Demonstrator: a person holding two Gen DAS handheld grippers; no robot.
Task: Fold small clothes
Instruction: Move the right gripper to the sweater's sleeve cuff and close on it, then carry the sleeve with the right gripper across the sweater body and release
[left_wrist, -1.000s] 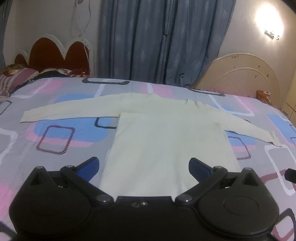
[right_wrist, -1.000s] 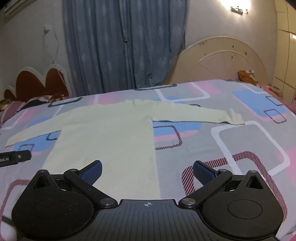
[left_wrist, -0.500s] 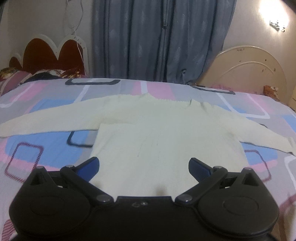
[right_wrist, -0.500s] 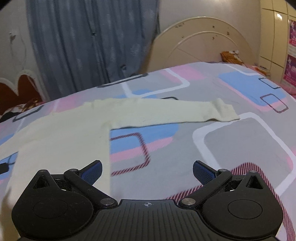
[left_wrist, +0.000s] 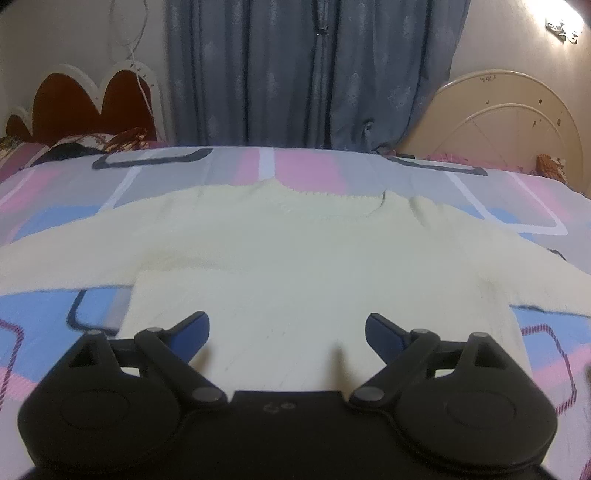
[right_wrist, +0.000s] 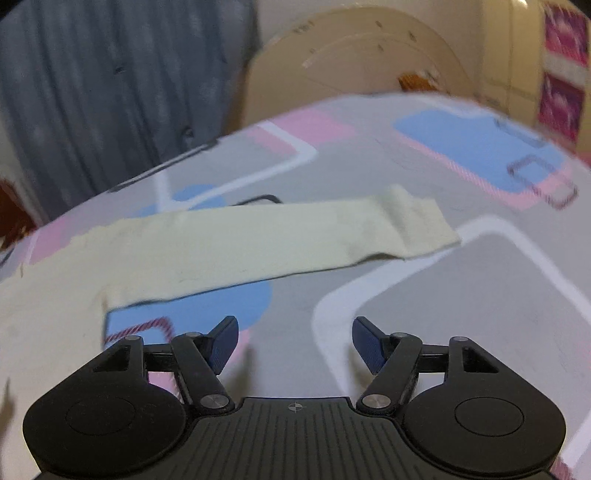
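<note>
Sweater lies flat on the bed, neck toward the curtain, sleeves out to both sides. Left gripper sits over its lower body. Right gripper sits over the bed, just before the right sleeve. Headboard stands behind, right of the curtain.

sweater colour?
Plain cream sweater, no pattern; clearest in the left wrist view.

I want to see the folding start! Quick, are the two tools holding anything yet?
Left tool: open, holding nothing, over the sweater.
Right tool: open, holding nothing, near the sleeve.
</note>
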